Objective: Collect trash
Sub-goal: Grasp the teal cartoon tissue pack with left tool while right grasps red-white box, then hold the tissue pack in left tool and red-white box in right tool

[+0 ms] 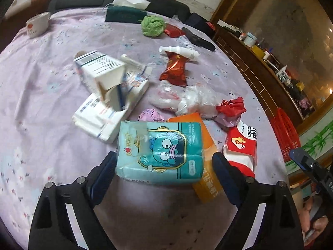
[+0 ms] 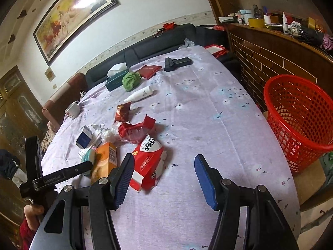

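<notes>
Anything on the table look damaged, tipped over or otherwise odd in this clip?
Yes. The white carton is torn open and leans on the flattened white boxes. The red tissue pack is ripped, tissue showing at its end. The white spray bottle lies on its side. Crumpled red wrapper and clear plastic are strewn mid-table.

The left wrist camera looks steeply down, close over the table (image 1: 41, 95). The right wrist camera looks further along it. Both see the red tissue pack (image 2: 148, 162).
</notes>
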The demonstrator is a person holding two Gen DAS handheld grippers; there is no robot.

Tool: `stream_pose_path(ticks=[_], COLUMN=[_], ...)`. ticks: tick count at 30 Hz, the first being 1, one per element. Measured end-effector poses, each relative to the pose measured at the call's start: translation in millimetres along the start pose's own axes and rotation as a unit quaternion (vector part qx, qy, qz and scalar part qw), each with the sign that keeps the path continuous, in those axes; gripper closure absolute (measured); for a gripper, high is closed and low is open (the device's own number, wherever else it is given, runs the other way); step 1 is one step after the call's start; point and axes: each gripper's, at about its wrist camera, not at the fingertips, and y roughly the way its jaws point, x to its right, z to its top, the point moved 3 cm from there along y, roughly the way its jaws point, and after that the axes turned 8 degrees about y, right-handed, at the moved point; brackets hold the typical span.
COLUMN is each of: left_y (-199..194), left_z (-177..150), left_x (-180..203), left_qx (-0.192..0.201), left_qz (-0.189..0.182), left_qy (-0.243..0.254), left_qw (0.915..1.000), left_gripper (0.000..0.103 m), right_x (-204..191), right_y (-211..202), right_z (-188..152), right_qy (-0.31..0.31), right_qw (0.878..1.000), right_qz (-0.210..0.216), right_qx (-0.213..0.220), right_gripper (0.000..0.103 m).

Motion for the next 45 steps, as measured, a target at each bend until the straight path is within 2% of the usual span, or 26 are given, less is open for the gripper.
stream_pose_path(ticks=[1,3,4,8,11,14,18,26,28,33,35,39,45], left_y=[1,0,0,-6,-19,-33,-44,-44,-45,-45,-46,-46,-46], left_z=[0,0,-1,-1,-5,-13,-18,-19,-20,-20,-20,-21,-21], left_x=[0,0,-2,-7,-6,-5,-4,3,3,2,2,2,1], left_qx=[0.005,0.015,0.018,0.033,0.06,0.086,0.112,0.116,0.117,0.12,0.121,0.124,0.123], left_qz=[0.001,0.008,0.008,-0.008,-0.012,0.006,0.025,0.028,0.029,0.023,0.021,0.019,0.02], left_qy=[0.001,0.006,0.008,-0.002,0.008,0.025,0.041,0.056,0.055,0.054,0.054,0.053,0.051], left_qw=[1.0,0.9998,0.9998,0.9994,0.9981,0.996,0.9926,0.9913,0.9912,0.9911,0.9909,0.9907,0.9909], left_gripper=[0.014,0.029,0.032,0.032,0.032,0.032,0.032,0.032,0.032,0.032,0.032,0.032,0.032], right_x=[0,-2,-3,-7,-11,-17,-24,-41,-46,-53,-54,-53,-55], right_y=[1,5,7,15,24,39,63,95,99,95,87,71,62], right_z=[0,-1,-2,-4,-4,-5,-9,-20,-22,-23,-24,-24,-24], right_qy=[0.0,0.0,0.0,-0.005,-0.005,-0.013,-0.022,-0.045,-0.058,-0.075,-0.076,-0.075,-0.073], right_qw=[1.0,1.0,1.0,1.0,1.0,0.999,0.998,0.995,0.994,0.994,0.994,0.995,0.994], right_qz=[0.001,0.001,0.002,0.001,0.001,-0.005,-0.019,-0.051,-0.066,-0.071,-0.072,-0.069,-0.063], right_qx=[-0.001,-0.005,-0.008,-0.017,-0.025,-0.035,-0.059,-0.071,-0.067,-0.045,-0.022,0.024,0.052], right_gripper=[0.039,0.039,0.039,0.039,0.036,0.031,0.031,0.03,0.03,0.047,0.05,0.05,0.05])
